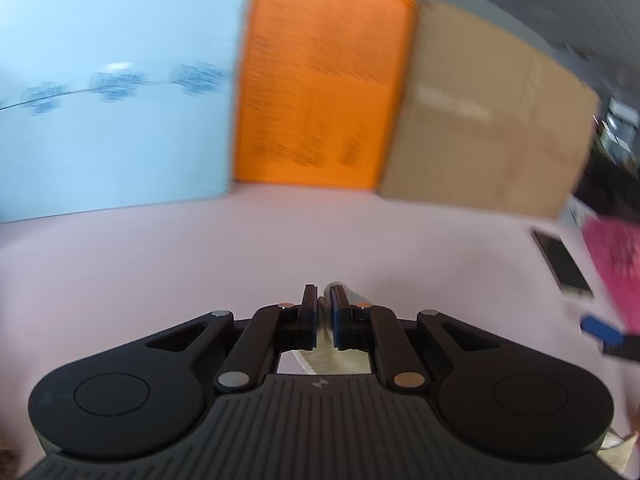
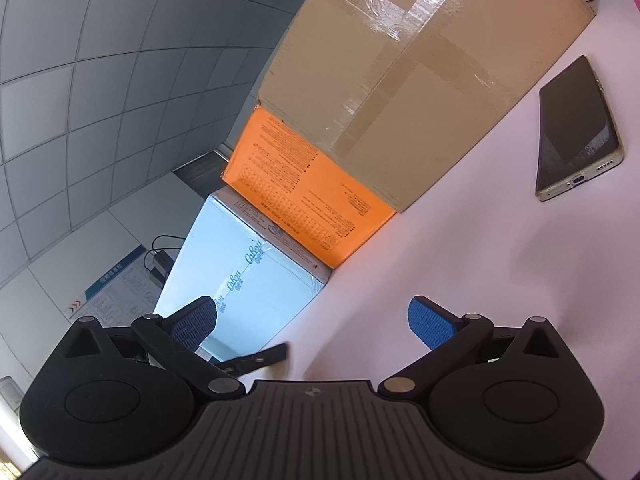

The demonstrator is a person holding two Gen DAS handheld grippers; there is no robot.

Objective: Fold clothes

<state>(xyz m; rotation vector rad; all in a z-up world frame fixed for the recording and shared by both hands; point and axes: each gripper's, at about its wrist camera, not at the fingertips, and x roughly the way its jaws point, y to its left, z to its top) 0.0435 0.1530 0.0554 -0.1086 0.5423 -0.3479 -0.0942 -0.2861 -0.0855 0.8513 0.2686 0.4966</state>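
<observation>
Left wrist view first: your left gripper (image 1: 324,300) sits low in the middle of the frame with its jaws pinched together, and there's a bit of beige cloth (image 1: 340,360) caught between them, showing in the gap behind the pads and peeking past the tip of the right-hand finger, so you're clamped on the fabric. That scrap is the only piece of clothing you can make out here, right at the bottom centre. Everything beyond it is pretty smeared, but across the top of the frame you've got a pale blue box (image 1: 116,92) on the left, an orange box (image 1: 320,80) in the middle and a brown cardboard box (image 1: 492,120) to the right, all standing in a row on the pinkish white table (image 1: 200,280). A phone (image 1: 562,264) lies flat at the right edge, with something bright pink (image 1: 616,268) just past it, too blurred to name, and a blue pad (image 1: 600,330) of your other gripper pokes in below. Right wrist view: this one's sharp but the whole scene is tilted. Your right gripper (image 2: 312,320) has its blue-padded fingers (image 2: 432,322) standing wide apart with nothing between them, over bare table. The same three boxes run diagonally from the cardboard at the top down to the pale blue one near the left finger, and the phone lies face up at the upper right. A dark bar reaches in at the bottom centre, probably part of the left gripper, but you can't really tell.
</observation>
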